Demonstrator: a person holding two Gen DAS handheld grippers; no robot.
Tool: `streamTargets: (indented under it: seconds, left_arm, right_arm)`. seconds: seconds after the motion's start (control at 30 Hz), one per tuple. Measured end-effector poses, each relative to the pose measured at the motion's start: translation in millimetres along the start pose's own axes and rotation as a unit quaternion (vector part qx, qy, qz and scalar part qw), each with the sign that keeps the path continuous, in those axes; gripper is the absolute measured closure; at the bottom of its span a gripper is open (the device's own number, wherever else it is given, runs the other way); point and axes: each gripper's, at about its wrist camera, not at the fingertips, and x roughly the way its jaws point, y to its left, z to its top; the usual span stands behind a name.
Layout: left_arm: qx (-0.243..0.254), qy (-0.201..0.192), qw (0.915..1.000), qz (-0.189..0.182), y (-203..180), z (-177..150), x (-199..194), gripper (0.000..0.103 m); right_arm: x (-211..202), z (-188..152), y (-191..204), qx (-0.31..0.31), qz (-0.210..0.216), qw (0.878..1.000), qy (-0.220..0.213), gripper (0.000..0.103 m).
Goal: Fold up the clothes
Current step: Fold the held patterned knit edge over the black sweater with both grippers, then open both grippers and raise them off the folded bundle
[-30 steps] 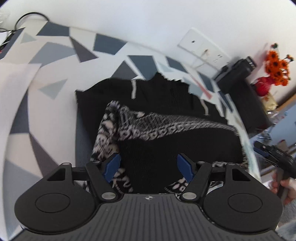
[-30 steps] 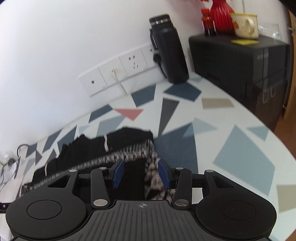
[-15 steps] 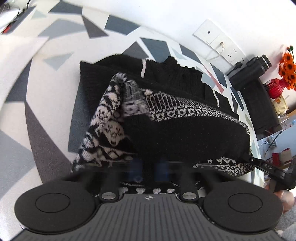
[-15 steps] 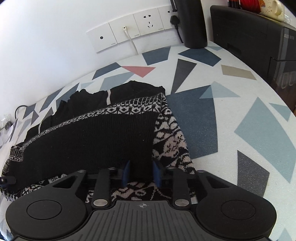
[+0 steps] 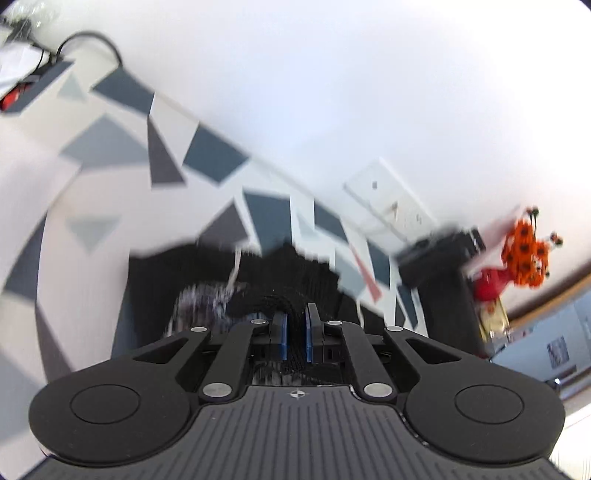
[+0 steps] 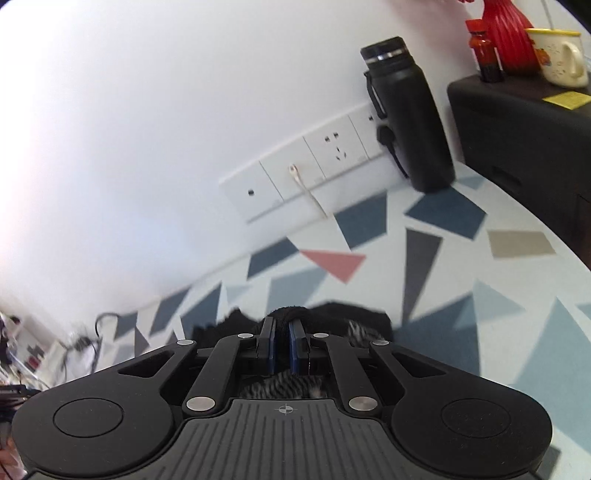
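A black knitted sweater [image 5: 295, 273] with black-and-white patterned bands lies on the table with the grey and blue triangle pattern [image 5: 110, 147]. My left gripper [image 5: 295, 321] is shut on a bunched fold of the black knit, which sticks up between its blue pads. In the right wrist view my right gripper [image 6: 282, 334] is likewise shut on a hump of the sweater [image 6: 332, 314], with patterned knit showing under the jaws. Both views are tilted and the left one is blurred. Most of the garment is hidden behind the gripper bodies.
A black flask [image 6: 406, 114] stands by the wall sockets [image 6: 314, 166]. A black box [image 6: 524, 122] at the right carries a red vase [image 6: 509, 33], a small bottle and a mug [image 6: 557, 55]. Orange flowers [image 5: 526, 254] show in the left view. Cables lie at the far left [image 5: 88, 40].
Both grippers went from open over the sweater's near edge to shut on it. Since then both have risen, lifting the pinched knit, and the views now tilt up toward the wall.
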Motion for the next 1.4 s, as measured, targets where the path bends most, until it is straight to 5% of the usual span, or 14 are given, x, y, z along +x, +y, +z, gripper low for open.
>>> streamTargets:
  seconds: [0.3, 0.57, 0.63, 0.67, 0.7, 0.73, 0.8, 0.97, 1.07, 1.1, 1.23, 1.4]
  left_arm:
    - [-0.04, -0.003, 0.999, 0.02, 13.3, 47.9, 60.5, 0.094]
    - [-0.033, 0.038, 0.9954, 0.081, 54.6, 47.1, 127.9, 0.091]
    - [-0.018, 0.044, 0.9958, 0.078, 56.2, 45.8, 131.2, 0.086]
    - [-0.009, 0.045, 0.9962, 0.074, 54.2, 46.8, 129.2, 0.082]
    - [0.003, 0.046, 0.9967, 0.067, 50.6, 48.1, 124.7, 0.063]
    - [0.017, 0.039, 0.9971, 0.063, 46.9, 49.5, 118.6, 0.035]
    - [0.064, 0.003, 0.9948, 0.079, 34.1, 54.0, 96.7, 0.015]
    - [0.072, -0.06, 0.9924, 0.079, 20.7, 75.9, 40.7, 0.015]
    - [0.03, -0.09, 0.993, 0.071, 15.2, 87.9, 11.6, 0.015]
    - [0.016, -0.1, 0.9925, 0.068, 13.3, 91.9, 2.1, 0.015]
    - [0.026, -0.119, 0.989, 0.084, -3.1, 89.4, -18.7, 0.015]
    - [0.04, -0.085, 0.9896, 0.108, -11.4, 67.9, -25.5, 0.014]
  right_arm:
    - [76.8, 33.8, -10.0, 0.02, -0.015, 1.0, 0.005, 0.096]
    - [154.9, 24.8, -37.6, 0.042, -0.068, 0.996, 0.047, 0.096]
    - [168.2, 20.4, -38.4, 0.024, -0.093, 0.994, 0.052, 0.087]
    - [168.8, 19.5, -35.8, 0.007, -0.109, 0.993, 0.044, 0.066]
    - [165.9, 20.0, -32.6, -0.005, -0.126, 0.992, 0.032, 0.045]
    - [159.4, 22.6, -31.3, -0.007, -0.124, 0.992, 0.024, 0.039]
    - [146.2, 27.8, -28.8, -0.01, -0.12, 0.993, 0.009, 0.035]
    - [98.6, 63.1, -25.7, 0.026, -0.105, 0.994, -0.025, 0.029]
    - [62.7, 87.3, -18.1, 0.064, -0.067, 0.993, -0.076, 0.016]
    - [49.8, 93.7, -15.1, 0.076, -0.048, 0.991, -0.099, 0.003]
    - [10.4, 107.4, 16.0, 0.023, -0.082, 0.983, -0.162, 0.001]
    - [-10.6, 95.0, 41.2, -0.077, -0.121, 0.976, -0.165, 0.001]
